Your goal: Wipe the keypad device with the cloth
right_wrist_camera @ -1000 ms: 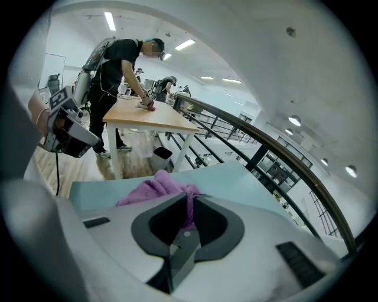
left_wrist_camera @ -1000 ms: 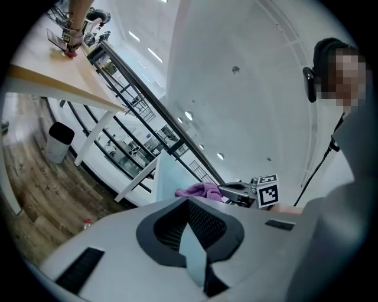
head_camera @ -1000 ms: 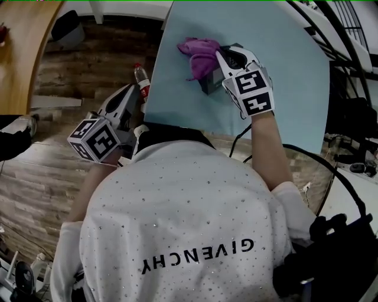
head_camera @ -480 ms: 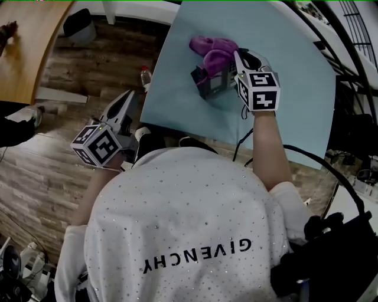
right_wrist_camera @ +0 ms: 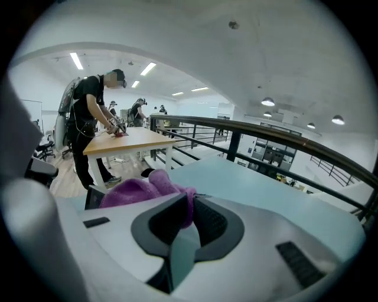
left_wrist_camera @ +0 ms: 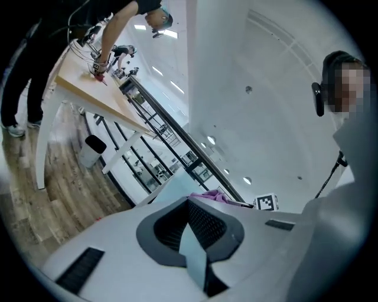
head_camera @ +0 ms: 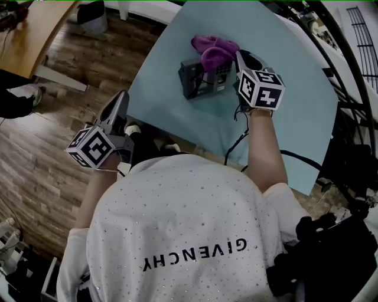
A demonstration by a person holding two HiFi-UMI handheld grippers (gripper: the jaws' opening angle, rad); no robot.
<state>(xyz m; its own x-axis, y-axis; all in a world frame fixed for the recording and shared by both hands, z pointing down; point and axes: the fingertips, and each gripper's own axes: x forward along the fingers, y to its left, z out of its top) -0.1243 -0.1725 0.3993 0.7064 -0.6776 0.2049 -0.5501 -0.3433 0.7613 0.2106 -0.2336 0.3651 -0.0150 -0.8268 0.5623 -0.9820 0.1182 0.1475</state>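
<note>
The dark grey keypad device (head_camera: 198, 79) stands on the light blue table (head_camera: 295, 112). A purple cloth (head_camera: 214, 52) lies draped over the device's far right part. My right gripper (head_camera: 236, 60) is shut on that cloth, and the right gripper view shows a fold of the cloth (right_wrist_camera: 147, 189) pinched between the jaw tips. My left gripper (head_camera: 121, 103) hangs off the table's left edge over the floor. Its jaws are shut with nothing in them (left_wrist_camera: 189, 202). From there the cloth (left_wrist_camera: 209, 196) shows beyond the table edge.
A wooden table (head_camera: 35, 29) stands at the far left, with a person's leg (head_camera: 15, 100) beside it. A grey bin (head_camera: 94, 17) sits on the wood floor. A black cable (head_camera: 236, 141) drops over the table's near edge. Dark railings (head_camera: 348, 71) run along the right.
The right gripper has dragged the cloth to the right across the device, so more of the device's left side shows. The left gripper stays off the table's edge.
</note>
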